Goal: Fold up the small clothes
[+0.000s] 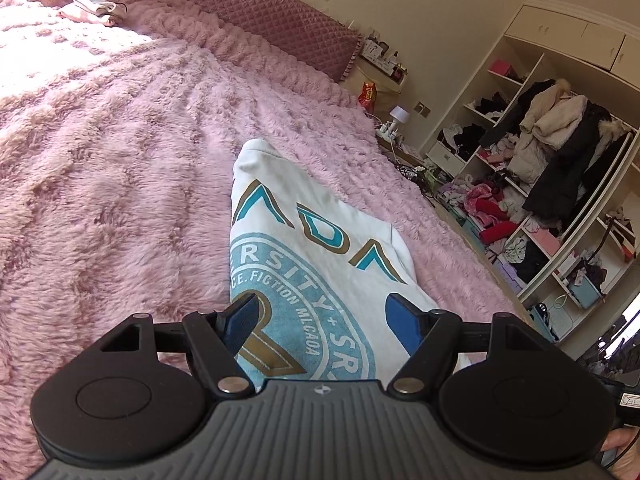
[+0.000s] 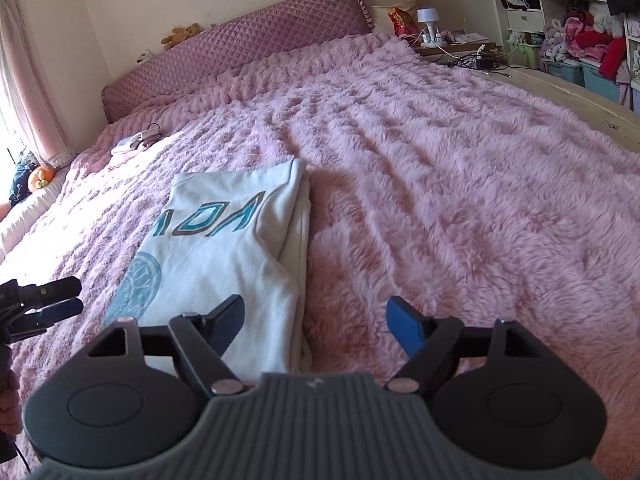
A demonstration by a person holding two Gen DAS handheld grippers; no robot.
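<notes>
Sweatshirt [image 2: 224,248] lies folded; both grippers' fingers [image 1: 244,320] [image 2: 404,328] spread wide, gripping nothing.

White sweatshirt [image 2: 224,248] with teal and gold lettering and a round light-blue crest, folded into a long narrow shape, lying flat on the pink fluffy blanket [image 2: 440,184], near its front edge

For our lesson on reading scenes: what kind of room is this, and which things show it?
Very likely a bedroom: a bed under a fluffy pink blanket, a quilted headboard, and open wardrobe shelves crammed with clothes.
</notes>
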